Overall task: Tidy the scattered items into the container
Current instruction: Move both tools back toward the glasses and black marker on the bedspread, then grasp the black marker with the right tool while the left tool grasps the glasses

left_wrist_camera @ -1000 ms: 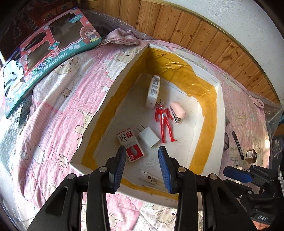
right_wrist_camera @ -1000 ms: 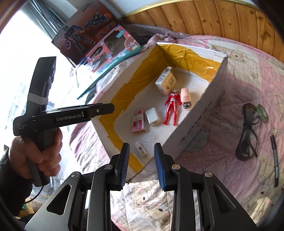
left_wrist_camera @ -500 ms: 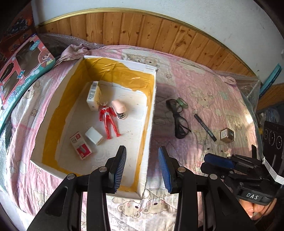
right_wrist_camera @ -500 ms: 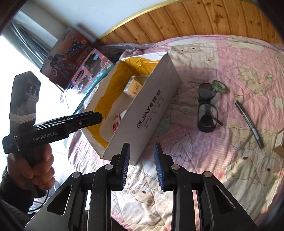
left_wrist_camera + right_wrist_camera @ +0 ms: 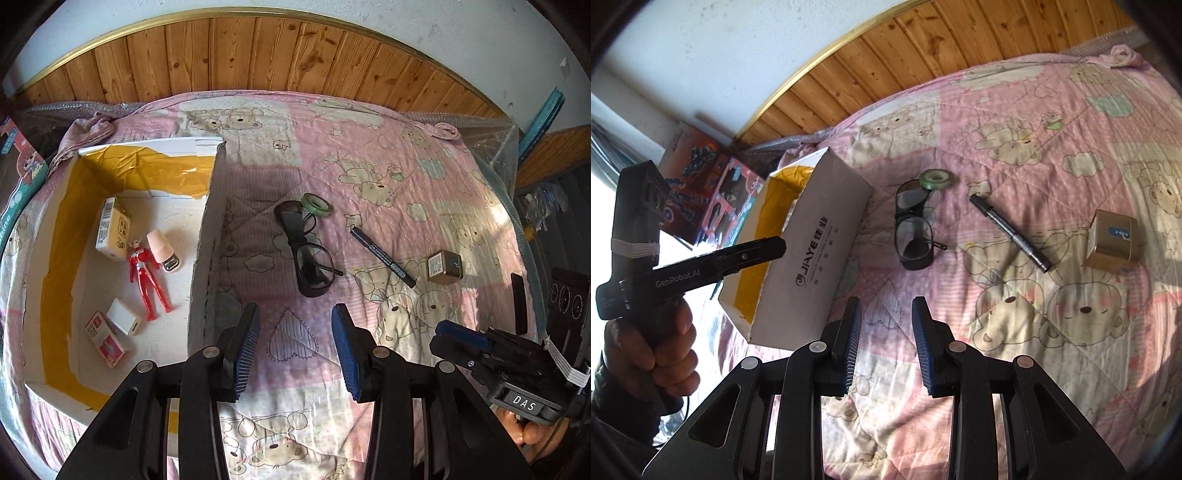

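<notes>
A: A pink bear-print quilt point(image 5: 369, 155), seen from both wrists. We hold the left gripper point(image 5: 295, 345) above the quilt just right of the white cardboard box point(image 5: 201, 258), its blue pads spread apart with nothing between them.

B: And the right gripper point(image 5: 886, 345)?

A: Likewise parted and empty, hanging over the quilt near the box's printed side wall point(image 5: 816, 258). In the right wrist view a hand point(image 5: 653, 350) grips the left tool's handle.

B: Where do we see the scattered things?

A: Out on the quilt, right of the box. Dark-framed glasses point(image 5: 308, 254) lie nearest it, with a green tape roll point(image 5: 317, 204) touching their far end. A black marker point(image 5: 382, 256) lies slantwise further right, and a small gold-brown carton point(image 5: 444, 266) sits just beyond the marker's near tip, apart from it.

B: And inside the box?

A: A red and silver figure point(image 5: 147, 275) lies on its back on the floor. Beside its head rest a yellow and white packet point(image 5: 112, 229) and a pink stamp-like piece point(image 5: 164, 251). Nearer us are a white charger plug point(image 5: 123, 316) and a red and white pack point(image 5: 105, 339), touching each other. Yellow tape point(image 5: 55, 280) lines the inner walls.

B: Beyond the bed?

A: Wooden panelling point(image 5: 295, 59) under a white wall, and a toy carton point(image 5: 18, 173) at the left edge
</notes>
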Motion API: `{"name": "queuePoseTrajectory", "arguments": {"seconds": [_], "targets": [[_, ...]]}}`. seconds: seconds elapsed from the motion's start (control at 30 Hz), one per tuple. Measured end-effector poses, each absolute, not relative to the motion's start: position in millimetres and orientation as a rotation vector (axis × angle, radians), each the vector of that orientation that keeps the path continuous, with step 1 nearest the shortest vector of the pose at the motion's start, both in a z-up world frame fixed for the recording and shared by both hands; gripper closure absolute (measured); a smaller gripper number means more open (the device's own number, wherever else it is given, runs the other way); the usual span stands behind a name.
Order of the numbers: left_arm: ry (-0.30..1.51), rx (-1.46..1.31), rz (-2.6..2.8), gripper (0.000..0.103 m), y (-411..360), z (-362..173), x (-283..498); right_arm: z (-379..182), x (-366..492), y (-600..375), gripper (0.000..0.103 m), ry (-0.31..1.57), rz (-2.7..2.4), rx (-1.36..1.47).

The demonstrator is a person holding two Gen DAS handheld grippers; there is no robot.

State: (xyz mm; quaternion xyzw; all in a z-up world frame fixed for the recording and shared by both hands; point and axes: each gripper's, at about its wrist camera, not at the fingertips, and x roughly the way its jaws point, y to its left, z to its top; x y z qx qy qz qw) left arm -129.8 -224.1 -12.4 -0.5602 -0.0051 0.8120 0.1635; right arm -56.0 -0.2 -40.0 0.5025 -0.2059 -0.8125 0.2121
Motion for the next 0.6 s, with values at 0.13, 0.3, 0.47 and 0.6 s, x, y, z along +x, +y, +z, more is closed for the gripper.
{"name": "queuePoseTrajectory", "arguments": {"seconds": [0.13, 0.3, 0.47, 0.6], "targets": [[0.048, -1.599, 2.325, 0.06, -204, -20, -146, -42, -64, 14, 0.072, -0.59, -2.284, 1.404], [0.105, -1.618, 2.314, 0.06, -186, -33, -166, -45, -79, 21, 0.071, -0.566, -2.312, 1.416], [0.113, -1.668, 2.274, 0.059, -172, -53, -187, -54, -104, 27, 0.071, -0.533, -2.322, 1.438], [0.101, -1.722, 2.243, 0.059, -164, -72, -203, -64, -126, 29, 0.071, -0.495, -2.328, 1.466]]}}
